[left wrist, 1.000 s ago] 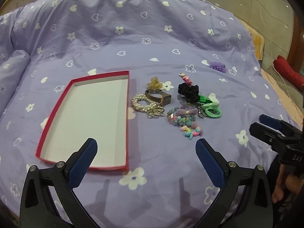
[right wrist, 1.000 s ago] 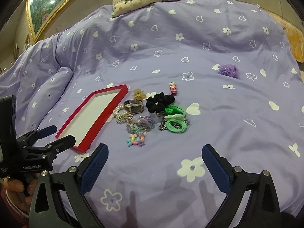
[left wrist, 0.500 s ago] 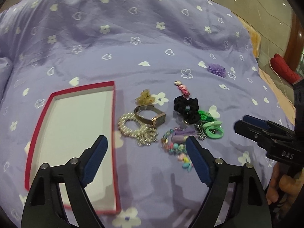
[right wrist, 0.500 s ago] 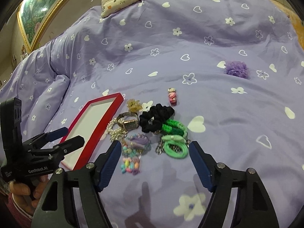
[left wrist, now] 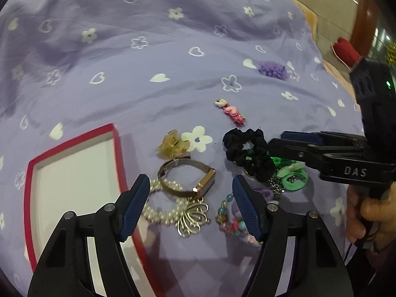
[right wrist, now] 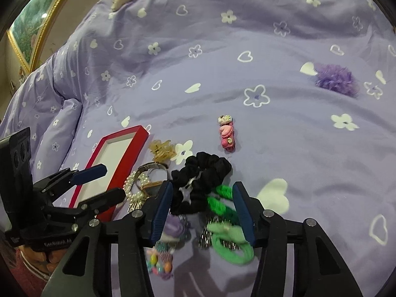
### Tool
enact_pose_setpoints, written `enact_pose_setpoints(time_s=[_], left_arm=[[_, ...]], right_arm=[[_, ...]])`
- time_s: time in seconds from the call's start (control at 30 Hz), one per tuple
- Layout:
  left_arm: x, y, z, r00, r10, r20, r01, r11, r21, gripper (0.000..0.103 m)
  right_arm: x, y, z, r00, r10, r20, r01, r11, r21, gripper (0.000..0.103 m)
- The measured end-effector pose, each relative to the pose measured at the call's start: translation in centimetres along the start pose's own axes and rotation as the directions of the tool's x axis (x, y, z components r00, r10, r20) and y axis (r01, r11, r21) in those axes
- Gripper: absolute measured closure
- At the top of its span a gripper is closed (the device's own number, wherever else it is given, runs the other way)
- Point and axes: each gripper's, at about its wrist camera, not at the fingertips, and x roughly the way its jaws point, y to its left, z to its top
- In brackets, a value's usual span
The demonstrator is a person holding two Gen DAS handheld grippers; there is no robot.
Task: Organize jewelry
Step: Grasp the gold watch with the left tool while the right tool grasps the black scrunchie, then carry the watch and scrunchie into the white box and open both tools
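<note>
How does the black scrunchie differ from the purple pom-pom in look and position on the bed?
The black scrunchie is a ruffled ring with an open middle; the purple pom-pom is a fluffy solid tuft. The scrunchie lies in the pile, touching the green hair ties; the pom-pom lies alone, well apart from the pile. The scrunchie looks larger in both views, though it is also nearer the cameras. Both rest on the lilac bedspread, outside the red tray.

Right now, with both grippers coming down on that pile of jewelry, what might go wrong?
The watch lies across the pearl bracelet, so the left gripper, whose jaws have been closing, may drag both. The black scrunchie overlaps the green hair ties; the right gripper could snag several at once.
</note>
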Motion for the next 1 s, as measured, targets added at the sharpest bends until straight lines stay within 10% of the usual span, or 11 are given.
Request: enact_pose_setpoints(time_s=[0.17, 0.57, 1.0], left_arm=[[2.1, -0.8, 0.4, 0.999, -0.007, -0.042, 0.010, 0.996, 0.089, 0.035], [4.5, -2.1, 0.0, 0.993, -0.018, -0.114, 0.037, 0.985, 0.166, 0.093], [-0.6, 0.0, -0.3, 0.994, -0.105, 0.001, 0.105, 0.994, 0.014, 0.096]], right_arm=[[2.2, -0.7, 0.6, 0.999, 0.011, -0.041, -0.010, 1.000, 0.024, 0.052], [3.3, -1.8, 0.4, 0.998, 0.022, -0.055, -0.020, 0.999, 0.041, 0.090], [-0.3, 0.0, 0.8, 0.996, 0.066, 0.055, -0.068, 0.997, 0.034, 0.093]])
